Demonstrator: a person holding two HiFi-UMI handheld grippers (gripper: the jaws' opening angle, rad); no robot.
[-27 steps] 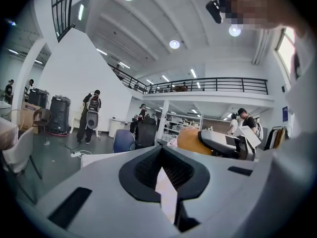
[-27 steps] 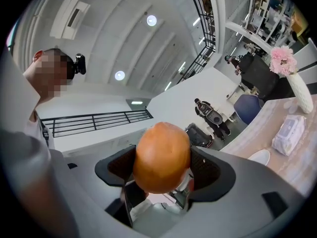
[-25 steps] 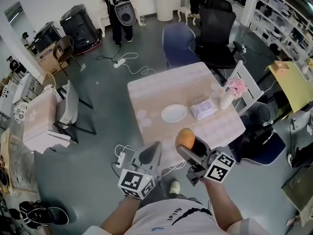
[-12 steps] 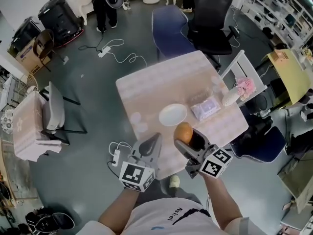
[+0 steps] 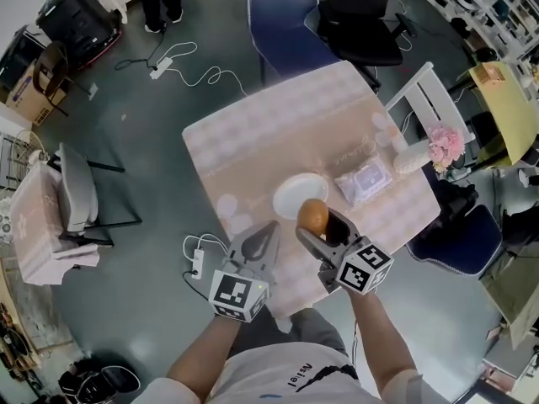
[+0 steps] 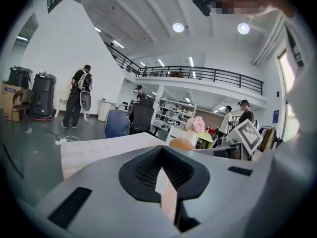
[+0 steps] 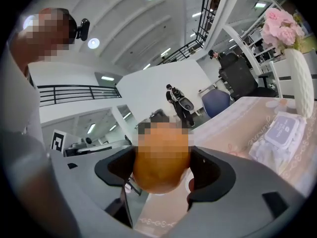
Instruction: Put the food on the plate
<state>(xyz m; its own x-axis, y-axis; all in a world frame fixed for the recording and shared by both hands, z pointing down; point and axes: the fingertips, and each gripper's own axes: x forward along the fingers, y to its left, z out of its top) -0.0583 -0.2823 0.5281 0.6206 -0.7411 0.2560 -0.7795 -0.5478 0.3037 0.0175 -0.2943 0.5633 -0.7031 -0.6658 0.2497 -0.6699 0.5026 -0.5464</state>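
Here's the table (image 5: 253, 133), its near edge just ahead of the person. The white plate (image 5: 290, 196) sits bare close to that edge, with a tissue pack (image 5: 364, 180) beside it toward the right edge. The left gripper (image 5: 264, 232) hangs at the near edge, jaws pressed together on nothing, likely just keeping clear. The right gripper (image 5: 317, 225) clamps the round orange food (image 5: 312, 215), aloft at the plate's near rim and, I'd say, lined up for the set-down.
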